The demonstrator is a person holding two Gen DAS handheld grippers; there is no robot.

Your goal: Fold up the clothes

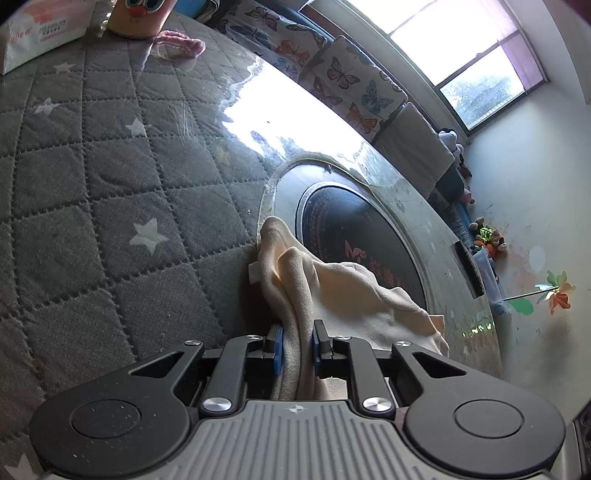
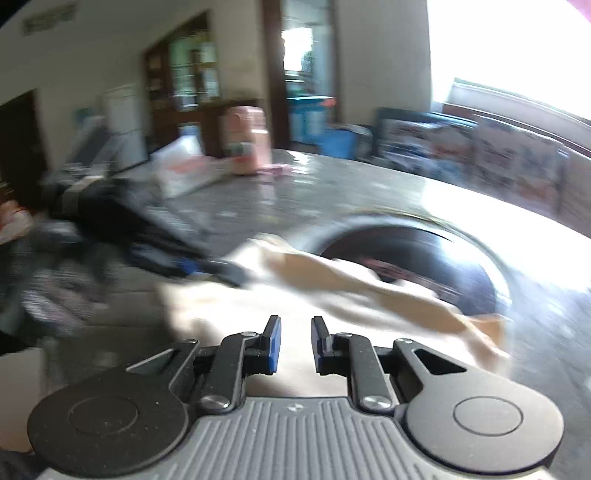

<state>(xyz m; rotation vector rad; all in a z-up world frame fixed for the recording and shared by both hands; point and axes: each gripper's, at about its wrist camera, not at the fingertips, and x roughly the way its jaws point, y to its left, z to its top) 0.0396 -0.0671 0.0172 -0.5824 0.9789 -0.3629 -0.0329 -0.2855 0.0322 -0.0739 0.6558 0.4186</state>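
The left claw (image 1: 297, 345) sits low in the centre of its frame, its blue pads pinched on a bunched fold of the cream cloth (image 1: 343, 291). From that grip the cloth rises in a soft peak and spreads toward the right, lying over the edge of the dark round plate (image 1: 354, 229) set into the worktop (image 1: 436, 258). Left of the cloth, a grey quilted cover (image 1: 92, 206) with white stars fills most of the frame. At the upper left stand a white tissue pack (image 1: 40, 37) and a peach tin (image 1: 142, 18), with a pink band (image 1: 181, 40) beside them. Butterfly cushions (image 1: 343, 74) run along the far side under a bright window (image 1: 461, 55).

The right claw (image 2: 296, 343) is also low in the centre of its own blurred frame. Its jaws stand slightly apart with nothing between the pads; the cloth (image 2: 369, 291) lies just beyond the tips, stretched from centre to right across the near rim of the plate (image 2: 443, 254). At centre left the other gripper (image 2: 177, 243) shows as a dark smear reaching to the cloth's upper end. Farther back on the worktop (image 2: 332, 184) stands the tin (image 2: 245, 140), and beside it the tissue pack (image 2: 184, 173).
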